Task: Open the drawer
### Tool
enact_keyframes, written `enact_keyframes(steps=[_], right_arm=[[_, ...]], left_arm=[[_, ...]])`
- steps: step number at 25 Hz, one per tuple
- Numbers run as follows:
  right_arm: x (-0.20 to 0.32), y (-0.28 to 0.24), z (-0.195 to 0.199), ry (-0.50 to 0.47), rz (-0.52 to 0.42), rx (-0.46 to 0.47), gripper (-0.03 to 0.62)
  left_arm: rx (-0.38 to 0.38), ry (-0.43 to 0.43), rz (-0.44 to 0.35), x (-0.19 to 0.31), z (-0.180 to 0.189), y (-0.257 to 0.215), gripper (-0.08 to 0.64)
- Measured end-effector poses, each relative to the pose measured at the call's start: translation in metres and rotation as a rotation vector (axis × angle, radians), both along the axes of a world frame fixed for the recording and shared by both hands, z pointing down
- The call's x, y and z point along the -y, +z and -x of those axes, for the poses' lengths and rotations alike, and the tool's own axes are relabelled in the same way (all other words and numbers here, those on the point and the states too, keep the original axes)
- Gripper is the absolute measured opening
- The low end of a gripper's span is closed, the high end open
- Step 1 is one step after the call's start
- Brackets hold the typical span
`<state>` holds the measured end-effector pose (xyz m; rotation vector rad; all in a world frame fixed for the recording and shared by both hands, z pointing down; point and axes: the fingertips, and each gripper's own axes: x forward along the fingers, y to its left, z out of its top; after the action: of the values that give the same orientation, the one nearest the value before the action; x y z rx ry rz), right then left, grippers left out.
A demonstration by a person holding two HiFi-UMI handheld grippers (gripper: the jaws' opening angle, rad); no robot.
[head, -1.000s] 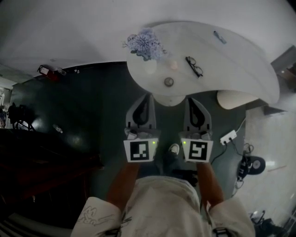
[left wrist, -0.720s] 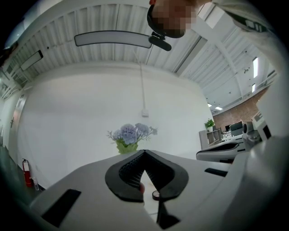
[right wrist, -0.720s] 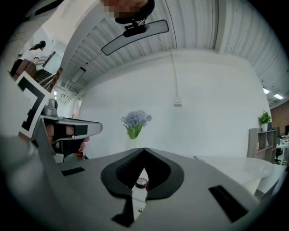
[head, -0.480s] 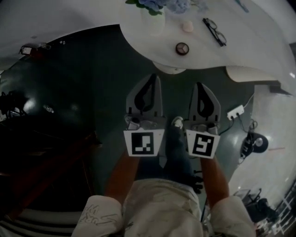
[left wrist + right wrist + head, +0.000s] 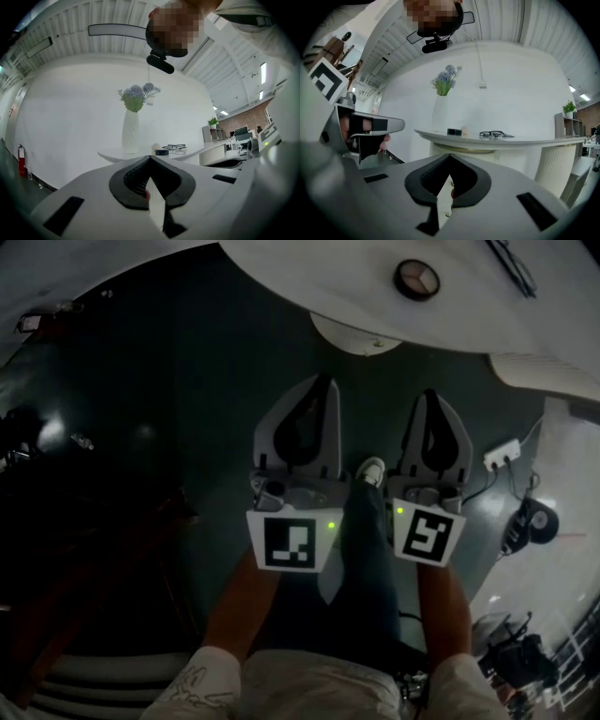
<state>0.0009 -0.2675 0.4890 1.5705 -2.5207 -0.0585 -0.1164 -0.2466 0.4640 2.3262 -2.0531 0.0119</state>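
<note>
No drawer can be made out in any view. The white round table (image 5: pixel 309 263) stands ahead on a pale pedestal (image 5: pixel 361 334). My left gripper (image 5: pixel 323 381) and right gripper (image 5: pixel 431 395) are held side by side, below the tabletop's height and short of the pedestal. Each points level at the table. In the left gripper view the left gripper (image 5: pixel 150 158) has its jaws together and holds nothing. The right gripper (image 5: pixel 450 155) is likewise shut and empty. Under the tabletop a gold band (image 5: pixel 464 150) rings the pedestal.
On the table are a white vase of flowers (image 5: pixel 131 131), glasses (image 5: pixel 494 134) and a small round case (image 5: pixel 416 277). A ribbed white seat (image 5: pixel 544 371) and a power strip (image 5: pixel 503 455) lie to the right. The person's shoe (image 5: pixel 372 470) shows between the grippers.
Both grippers have come down together. In the head view the table has slid up towards the top edge, and the vase has left the frame.
</note>
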Motion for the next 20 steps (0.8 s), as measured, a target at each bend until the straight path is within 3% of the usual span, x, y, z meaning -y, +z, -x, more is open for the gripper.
enact_keyframes(steps=[4,9,16,20], right_arm=[[0.004,0.044,0.001,-0.013,-0.014,-0.003,0.003],[0.015,0.077,0.0,0.012,0.0,0.004,0.003],[0.039,0.102,-0.001,0.026,0.036,-0.013,0.009],[0.058,0.119,0.002,0.019,0.077,-0.045,0.055]], left_arm=[[0.012,-0.006,-0.038,0.011,-0.001,0.041,0.002],[0.03,0.01,-0.019,0.019,-0.006,0.077,0.002],[0.021,-0.001,-0.002,0.021,-0.002,0.085,0.002],[0.02,-0.004,0.005,0.022,0.001,0.087,0.002]])
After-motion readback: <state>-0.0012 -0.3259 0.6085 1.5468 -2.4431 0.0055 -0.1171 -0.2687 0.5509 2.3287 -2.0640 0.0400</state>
